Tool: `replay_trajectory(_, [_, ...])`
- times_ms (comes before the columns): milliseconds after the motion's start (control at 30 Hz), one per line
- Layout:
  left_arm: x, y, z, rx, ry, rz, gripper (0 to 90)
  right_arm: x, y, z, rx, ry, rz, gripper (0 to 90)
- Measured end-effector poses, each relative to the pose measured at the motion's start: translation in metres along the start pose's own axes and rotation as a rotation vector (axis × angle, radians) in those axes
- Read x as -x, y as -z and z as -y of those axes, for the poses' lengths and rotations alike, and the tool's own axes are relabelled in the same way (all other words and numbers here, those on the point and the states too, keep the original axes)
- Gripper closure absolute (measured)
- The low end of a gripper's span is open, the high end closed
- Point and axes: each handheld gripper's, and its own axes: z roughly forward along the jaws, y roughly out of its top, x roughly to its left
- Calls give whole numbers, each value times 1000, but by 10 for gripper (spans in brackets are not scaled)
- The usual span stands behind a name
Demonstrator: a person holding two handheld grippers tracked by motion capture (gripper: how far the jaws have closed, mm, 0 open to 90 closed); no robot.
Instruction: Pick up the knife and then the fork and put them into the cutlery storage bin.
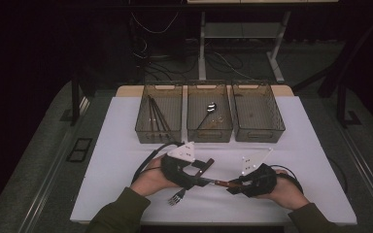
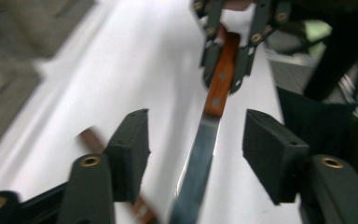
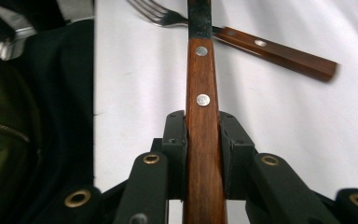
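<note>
Colour reference. The knife [image 3: 200, 116], at centre frame in the right gripper view, is showing a reddish-brown wooden handle with two silver rivets; its blade is showing grey steel. The fork [image 3: 242, 35], at upper centre, is showing silver tines and a matching brown handle with one silver rivet. The right claw [image 3: 200, 135] is appearing matt black with brass-coloured pivot rings. The surface [image 1: 126, 145] is appearing plain white. The three bins [image 1: 209, 116], at upper centre of the high view, are showing a smoky translucent brown. The sleeve [image 1: 121, 213], at lower left, is appearing olive green.

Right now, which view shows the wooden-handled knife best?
The left gripper view: the knife shows blade and handle, between the left gripper's open fingers. The right gripper view shows its handle clamped by the right gripper; the high view shows it small.
</note>
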Motion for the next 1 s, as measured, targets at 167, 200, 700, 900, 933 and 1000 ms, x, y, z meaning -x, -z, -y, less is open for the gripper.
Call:
replay_trajectory(167, [-2, 19, 25, 58, 91, -152, 286, 9, 9, 8, 9, -75, 65, 753])
replay_trajectory(200, [-2, 22, 30, 67, 106, -179, 256, 11, 11, 9, 11, -95, 77, 753])
replay_trajectory(700, [5, 46, 76, 106, 215, -327, 12, 32, 44, 15, 67, -254, 237, 753])
replay_trajectory(900, [8, 47, 87, 123, 240, -319, 0, 44, 56, 11, 91, -296, 286, 752])
replay_trajectory(933, [8, 48, 88, 125, 244, -322, 0, 47, 58, 10, 98, -304, 295, 752])
replay_trajectory(1000, [7, 49, 88, 127, 245, -325, 0, 51, 63, 9, 111, -325, 307, 753])
